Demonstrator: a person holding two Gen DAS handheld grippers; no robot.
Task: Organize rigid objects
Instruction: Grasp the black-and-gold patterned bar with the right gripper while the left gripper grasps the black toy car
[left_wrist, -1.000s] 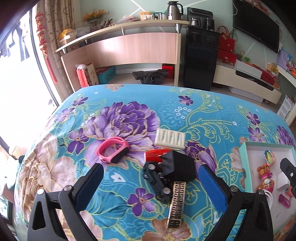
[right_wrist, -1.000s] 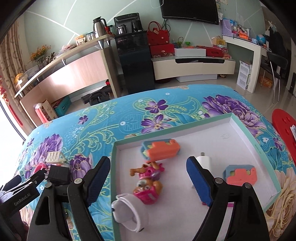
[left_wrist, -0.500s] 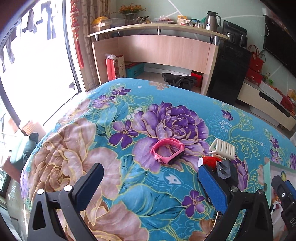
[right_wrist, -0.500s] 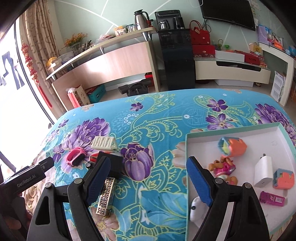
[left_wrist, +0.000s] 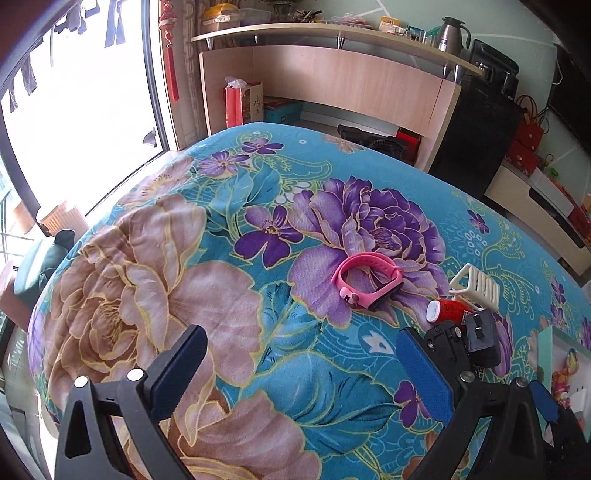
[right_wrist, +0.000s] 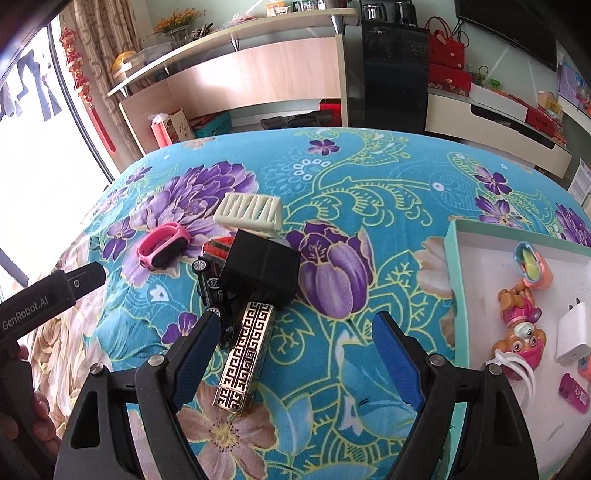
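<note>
Clutter sits heaped on the flowered blanket (right_wrist: 369, 177) left of our box lid tray (right_wrist: 452, 288), which holds toys and a white charger. Nearest our right gripper (right_wrist: 295, 354), jaws wide apart and empty, lies the gold patterned lighter (right_wrist: 245, 354), its long axis running from the pile toward us, near end tilted slightly left. We judge it stiff, fairly dense and slick on its polished faces, so we would pinch across its narrow width near the middle. A black charger block (right_wrist: 260, 271) rests over its far end, with a black toy car (right_wrist: 212, 286), pink watch band (right_wrist: 162, 249) and cream slotted holder (right_wrist: 249, 212) around. Our left gripper (left_wrist: 299, 369) hangs open over bare blanket.
</note>
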